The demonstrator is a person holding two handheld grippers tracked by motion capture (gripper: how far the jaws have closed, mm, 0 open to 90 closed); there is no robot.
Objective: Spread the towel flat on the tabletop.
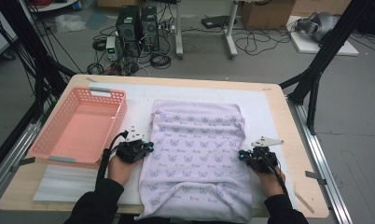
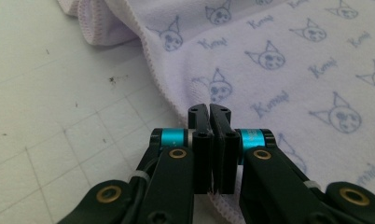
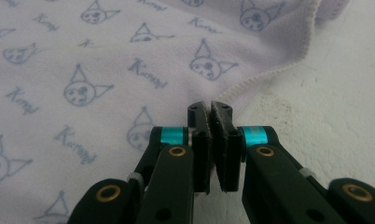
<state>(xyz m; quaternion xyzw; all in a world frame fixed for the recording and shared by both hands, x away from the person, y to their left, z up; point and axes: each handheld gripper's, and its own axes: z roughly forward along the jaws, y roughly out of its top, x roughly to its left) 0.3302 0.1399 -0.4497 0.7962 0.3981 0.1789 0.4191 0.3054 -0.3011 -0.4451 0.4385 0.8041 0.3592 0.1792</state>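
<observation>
Both grippers clamp the towel's side edges

Left gripper (image 1: pixel 148 148) and right gripper (image 1: pixel 242 155) have jaws closed on the lilac towel (image 1: pixel 197 154), flat on the desk (image 1: pixel 288 121); folding not begun, pink basket (image 1: pixel 49 140) empty.

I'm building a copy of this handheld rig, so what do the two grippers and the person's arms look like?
Both the left gripper and the right gripper are black, each topped by a grey three-cornered plate and trailing a black cable. Seen close in the gripper views, each has two flat black jaws, turquoise metallic collars either side, brass-coloured rivets on the linkage arms and white cable ties. The person wears black long sleeves.
</observation>
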